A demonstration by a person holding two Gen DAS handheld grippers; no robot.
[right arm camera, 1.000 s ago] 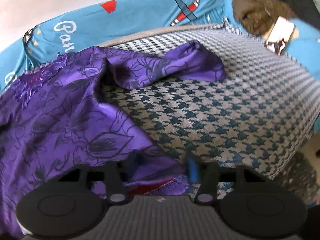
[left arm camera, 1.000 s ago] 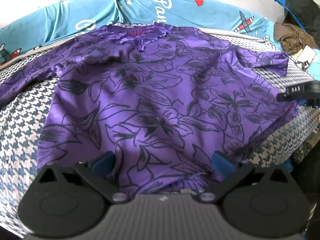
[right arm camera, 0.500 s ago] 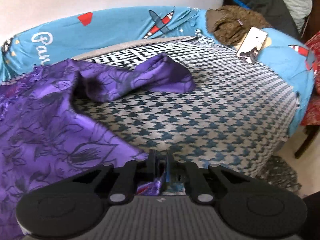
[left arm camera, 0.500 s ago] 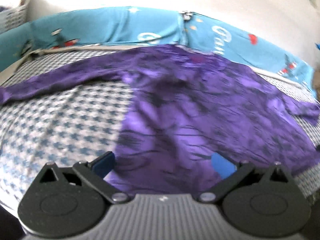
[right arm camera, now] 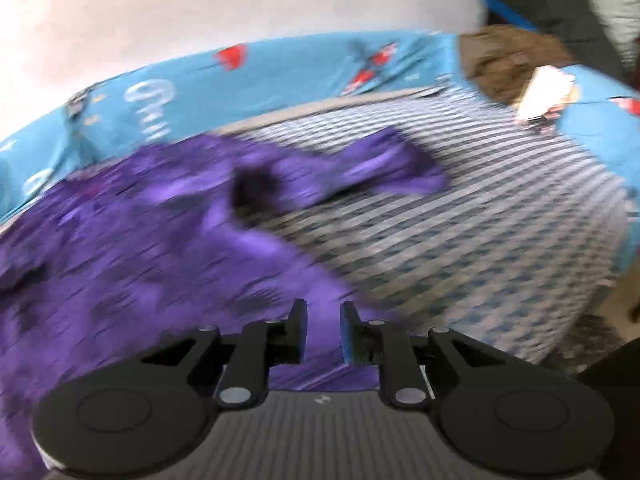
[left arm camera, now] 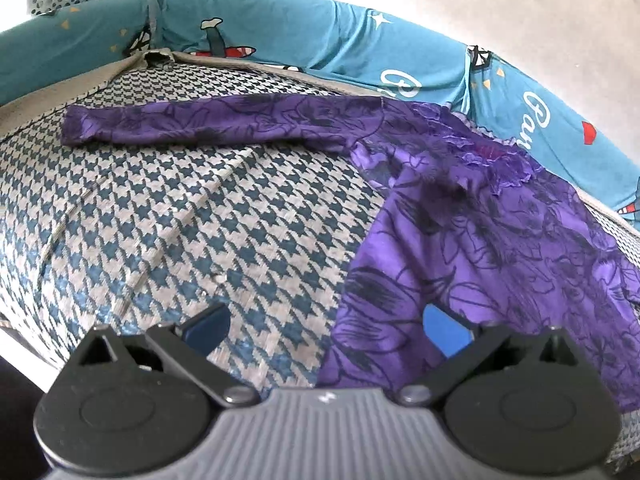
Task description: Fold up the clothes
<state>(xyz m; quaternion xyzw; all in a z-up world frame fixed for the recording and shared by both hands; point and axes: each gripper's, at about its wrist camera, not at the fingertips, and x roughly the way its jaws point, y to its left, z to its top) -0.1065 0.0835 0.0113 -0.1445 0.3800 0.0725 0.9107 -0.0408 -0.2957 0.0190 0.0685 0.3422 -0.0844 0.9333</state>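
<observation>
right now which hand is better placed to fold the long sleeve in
Left. The left gripper is open at the shirt edge, the outstretched sleeve in clear view ahead. The right gripper, jaws opening over the hem, faces the other, bunched sleeve.

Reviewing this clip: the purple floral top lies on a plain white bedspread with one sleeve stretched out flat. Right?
Not quite. In the left wrist view the purple floral top lies on a blue-and-white houndstooth bedspread, not a plain white one. Its sleeve does lie stretched out flat.

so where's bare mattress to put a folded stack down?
Free: houndstooth mattress cover between the outstretched sleeve and the near edge, left of the purple top. Also right of the other sleeve toward the blue bumper. Crowded: the middle, under the top.
</observation>
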